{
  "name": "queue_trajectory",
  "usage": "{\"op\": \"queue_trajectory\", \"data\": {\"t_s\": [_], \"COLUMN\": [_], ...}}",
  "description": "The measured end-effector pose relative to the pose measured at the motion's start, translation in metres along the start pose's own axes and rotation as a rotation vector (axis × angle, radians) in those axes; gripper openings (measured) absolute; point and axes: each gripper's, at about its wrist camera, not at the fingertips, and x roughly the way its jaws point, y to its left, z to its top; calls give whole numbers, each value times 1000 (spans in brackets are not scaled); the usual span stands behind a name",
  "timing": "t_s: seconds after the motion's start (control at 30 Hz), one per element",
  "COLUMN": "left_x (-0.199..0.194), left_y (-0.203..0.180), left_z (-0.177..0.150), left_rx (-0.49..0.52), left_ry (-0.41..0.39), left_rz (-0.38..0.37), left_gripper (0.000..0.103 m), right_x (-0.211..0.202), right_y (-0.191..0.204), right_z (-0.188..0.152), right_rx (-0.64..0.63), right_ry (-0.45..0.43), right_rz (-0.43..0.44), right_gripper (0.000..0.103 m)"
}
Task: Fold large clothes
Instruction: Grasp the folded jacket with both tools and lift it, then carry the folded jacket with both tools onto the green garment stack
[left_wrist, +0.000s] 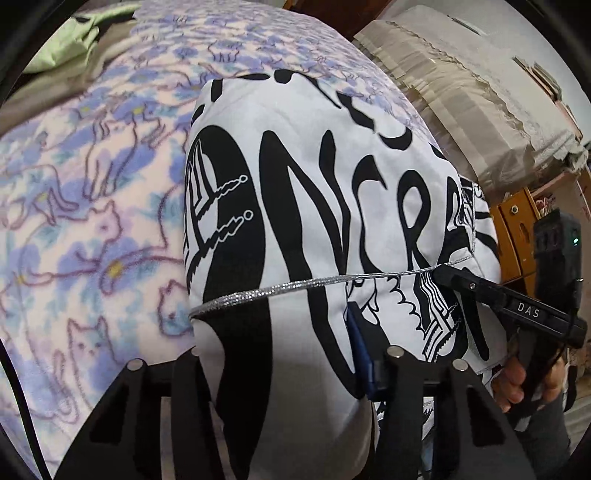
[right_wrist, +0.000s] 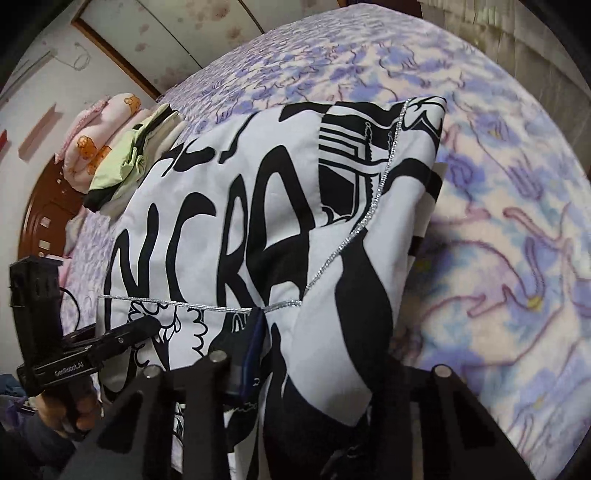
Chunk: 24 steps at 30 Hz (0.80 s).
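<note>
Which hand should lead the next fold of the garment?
Right, marginally. Left tongs and right tongs both grip the garment's near edge; right side has bare blanket beyond, while a clothes pile crowds the far left corner.

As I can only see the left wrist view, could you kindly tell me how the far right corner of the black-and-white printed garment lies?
Observer: In the right wrist view, the printed garment ends in a corner lying on the cat-print blanket, with the silver trim running up to it.
Operator: Thank you. Is anything behind the green garment?
Observer: Yes, pink bear-print bedding sits just beyond the green garment.
Operator: And how does my left claw look from there?
Observer: The left claw is shut on the printed garment's near edge, just below the trim.
</note>
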Motion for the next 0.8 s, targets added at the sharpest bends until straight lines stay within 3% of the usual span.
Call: {"op": "queue_trajectory", "data": {"t_s": [0.27, 0.53, 0.7, 0.8], "left_x": [-51, -142, -207, -241], "left_y": [9, 77, 133, 170], "left_z": [-15, -23, 7, 49], "left_rx": [5, -58, -70, -72], "left_ry": [-13, -49, -85, -115], "left_rz": [56, 101, 169, 195], "left_gripper": [44, 44, 44, 44], "right_x": [-17, -19, -5, 7], "right_y": [60, 162, 231, 277], "right_z": [-18, -12, 20, 56], "right_rx": [-62, -142, -168, -180], "right_ry": [20, 28, 17, -4], "right_rz": [-11, 73, 156, 203], "right_gripper": [26, 25, 25, 24]}}
